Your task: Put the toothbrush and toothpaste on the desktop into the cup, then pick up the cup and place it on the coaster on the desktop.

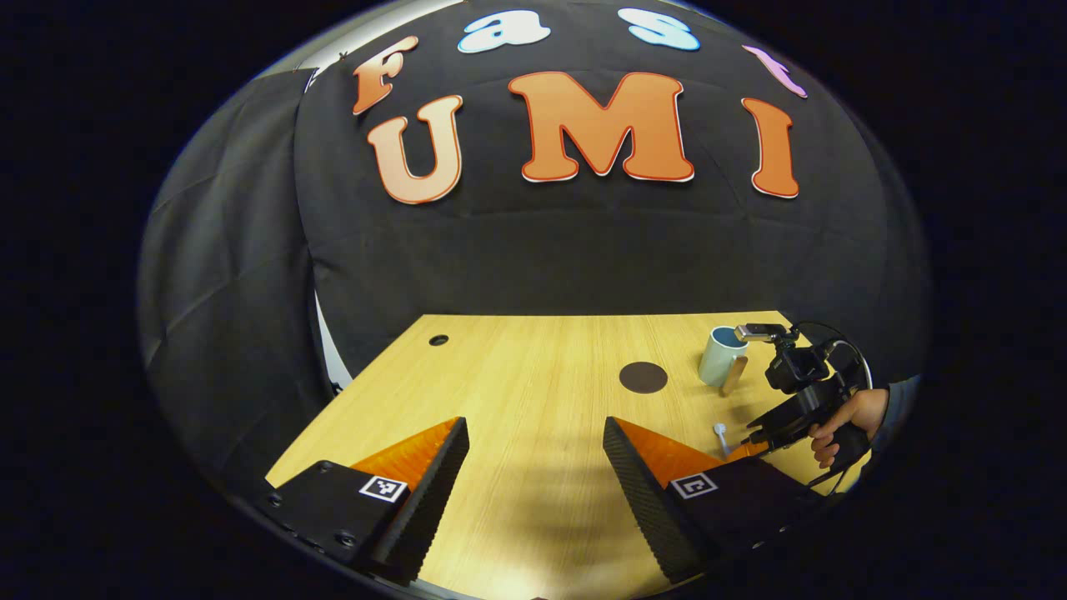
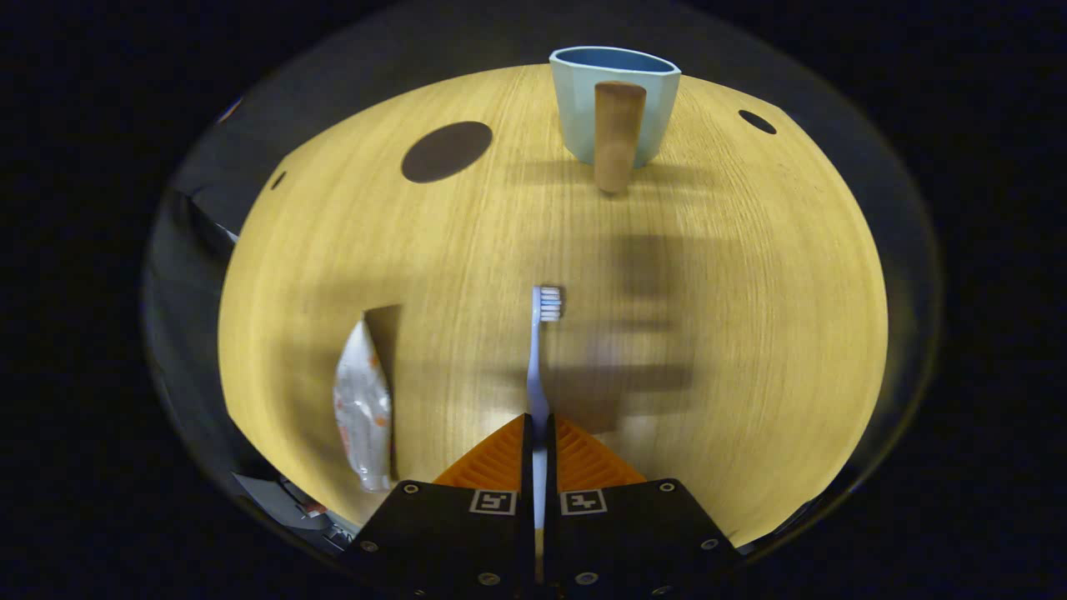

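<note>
One toothbrush point(image 2: 538, 367) in right tool point(image 2: 533, 429), one toothpaste point(image 2: 363, 408), one cup point(image 2: 613, 100), one coaster point(image 2: 447, 152)

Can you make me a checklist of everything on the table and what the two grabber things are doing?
Surface: light wooden desktop with small round holes near its corners.
Job's things: pale blue cup with a wooden handle stands upright, nothing seen in it; white toothbrush with a slim handle is gripped by its handle, bristle end pointing toward the cup; white crinkly toothpaste tube lies flat beside the toothbrush; dark round coaster lies bare, apart from the cup.
Clutter: nothing seen.
Grippers: right gripper shut on the toothbrush; left gripper open over bare wood, holding nothing.
Cables: black cable loops from the right gripper.
Surroundings: black cloth wall behind the desktop.
</note>
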{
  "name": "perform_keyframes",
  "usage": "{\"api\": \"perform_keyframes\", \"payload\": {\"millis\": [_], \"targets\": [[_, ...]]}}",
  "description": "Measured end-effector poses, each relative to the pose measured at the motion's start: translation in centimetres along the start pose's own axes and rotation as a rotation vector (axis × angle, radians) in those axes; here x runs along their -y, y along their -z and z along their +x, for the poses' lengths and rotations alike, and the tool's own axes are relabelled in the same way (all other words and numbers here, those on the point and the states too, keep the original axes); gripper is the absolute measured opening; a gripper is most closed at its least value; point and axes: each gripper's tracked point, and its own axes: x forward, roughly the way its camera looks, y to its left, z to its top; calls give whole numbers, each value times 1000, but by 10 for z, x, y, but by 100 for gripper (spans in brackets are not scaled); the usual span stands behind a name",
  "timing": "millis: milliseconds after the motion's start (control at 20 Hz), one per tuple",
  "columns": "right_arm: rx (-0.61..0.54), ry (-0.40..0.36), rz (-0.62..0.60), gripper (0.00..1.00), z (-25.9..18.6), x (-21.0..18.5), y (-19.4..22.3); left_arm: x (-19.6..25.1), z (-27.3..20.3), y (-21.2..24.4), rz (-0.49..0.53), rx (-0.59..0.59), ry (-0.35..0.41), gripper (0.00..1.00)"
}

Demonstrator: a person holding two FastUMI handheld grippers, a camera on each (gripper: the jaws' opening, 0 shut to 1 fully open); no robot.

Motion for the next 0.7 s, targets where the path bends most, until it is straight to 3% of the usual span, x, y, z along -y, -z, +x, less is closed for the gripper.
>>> {"api": "perform_keyframes", "payload": {"millis": [200,300,700], "targets": [[69,-50,-28,5,-29,2,-4,18,6,14,-56,-72,39,98],[101,-77,-50,5,-40,2,-4,38,14,30,-60,-151,95,98],[219,-40,-55,5,-79,19,-7,63,59,96,2,-380,227,99]]}}
